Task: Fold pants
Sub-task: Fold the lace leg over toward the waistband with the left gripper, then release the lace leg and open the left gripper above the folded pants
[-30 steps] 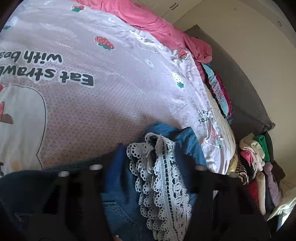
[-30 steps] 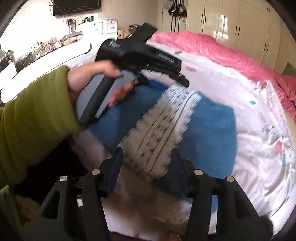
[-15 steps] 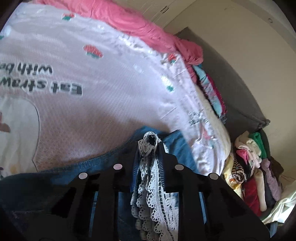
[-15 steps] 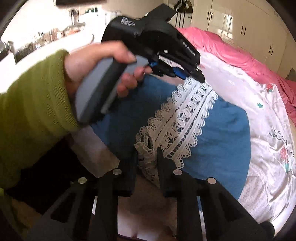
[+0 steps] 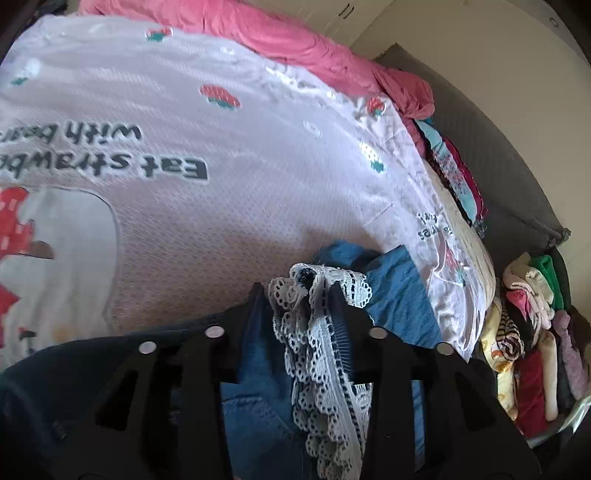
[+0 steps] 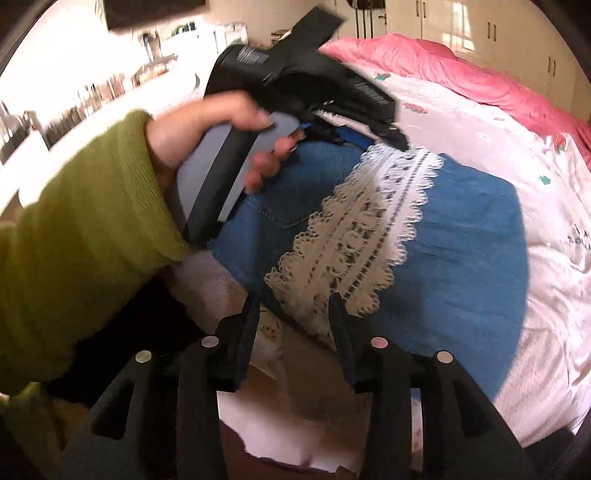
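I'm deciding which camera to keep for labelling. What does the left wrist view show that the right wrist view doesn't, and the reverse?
Only the left wrist view: the heap of mixed coloured clothes beside the bed, the black "Eat" lettering on the bedcover, and the left claw with white lace bunched between its fingers.

Only the right wrist view: the person's green sleeve, their hand on the left tool, white cabinets, and the open right claw.

Both: the blue denim pants with the white lace strip, the strawberry-print bedcover, the pink blanket.
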